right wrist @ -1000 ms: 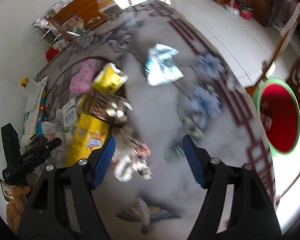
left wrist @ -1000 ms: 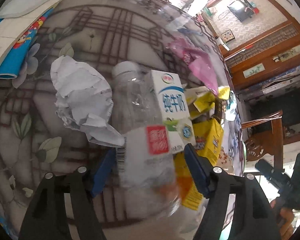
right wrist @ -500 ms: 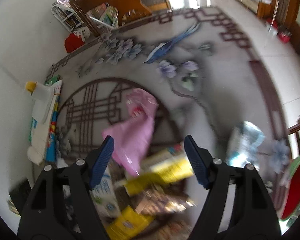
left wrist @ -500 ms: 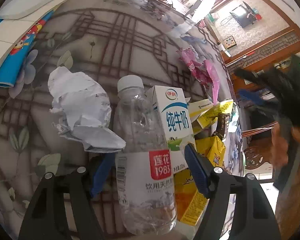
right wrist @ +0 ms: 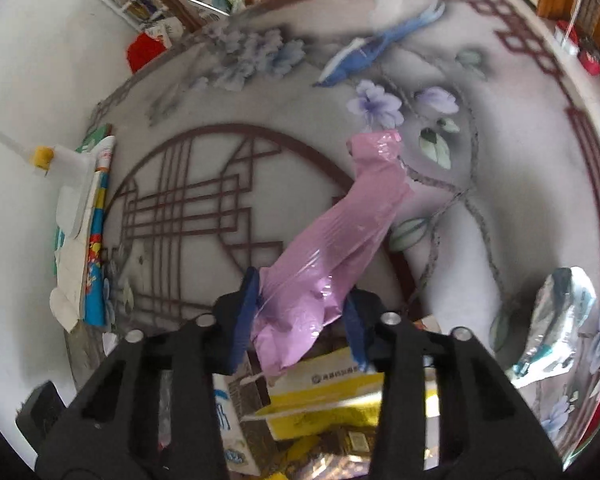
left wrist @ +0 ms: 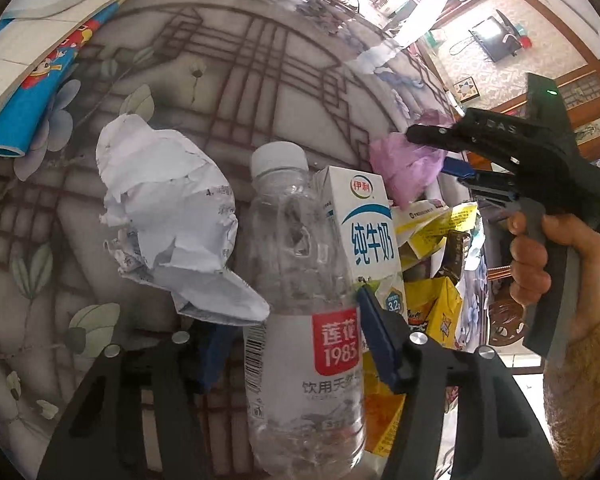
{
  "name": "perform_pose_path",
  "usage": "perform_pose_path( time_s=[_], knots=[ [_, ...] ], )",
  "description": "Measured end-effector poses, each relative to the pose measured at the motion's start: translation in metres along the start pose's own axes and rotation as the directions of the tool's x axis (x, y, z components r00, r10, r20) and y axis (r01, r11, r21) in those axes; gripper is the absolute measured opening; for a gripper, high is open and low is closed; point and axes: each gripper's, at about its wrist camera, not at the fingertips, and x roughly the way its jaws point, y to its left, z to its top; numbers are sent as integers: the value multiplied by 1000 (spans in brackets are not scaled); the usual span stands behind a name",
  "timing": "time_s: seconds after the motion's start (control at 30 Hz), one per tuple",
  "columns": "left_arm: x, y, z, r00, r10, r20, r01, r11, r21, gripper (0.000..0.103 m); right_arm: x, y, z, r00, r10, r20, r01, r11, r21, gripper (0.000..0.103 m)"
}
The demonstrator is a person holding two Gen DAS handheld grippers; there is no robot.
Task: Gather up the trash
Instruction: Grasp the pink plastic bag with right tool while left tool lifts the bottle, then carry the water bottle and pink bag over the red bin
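Trash is piled on a round table point(left wrist: 260, 80) with a printed lattice and flower pattern under a glossy top. The left gripper point(left wrist: 292, 320) has its blue pads on either side of a clear plastic water bottle point(left wrist: 300, 280) with a white cap and red label; the jaws have just been closing and the pads look pressed against its sides. A blue and white milk carton point(left wrist: 364, 232) stands right beside the bottle, touching it, and a crumpled white paper point(left wrist: 168, 208) lies on its other side. Over on the right, the right gripper point(right wrist: 300, 320) has also just been closing and is now clamped on a pink plastic bag point(right wrist: 340, 232), which stretches away from the fingers across the table. Yellow wrappers point(right wrist: 328, 392) sit just below it, and a silvery snack bag point(right wrist: 556, 320) lies apart toward the table edge.
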Motion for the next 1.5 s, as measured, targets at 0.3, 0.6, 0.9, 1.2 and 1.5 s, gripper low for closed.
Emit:
perform_pose_path(
  time_s=[0.3,0.6,0.9,1.2,1.5],
  knots=[
    [-22,-9,-14,998,-6,54,4,999,40,55,-91,10,-35,984,103,144,-100,995,-31,32],
    [-55,-31,-29,991,-22,132,10,995,96,55,-154,19,-100,969,84,234,-56,991,-123,32],
    [-77,-53,-42,981,-58,183,29,987,157,55,-172,-2,-174,964,-5,267,35,994,-107,32],
    [-80,-91,-57,979,-111,172,66,966,248,55,-182,-43,-228,949,-101,297,104,995,7,32],
    [-73,-128,-70,979,-150,140,99,944,315,55,-197,-80,-255,935,-137,328,96,986,139,32]
  ],
)
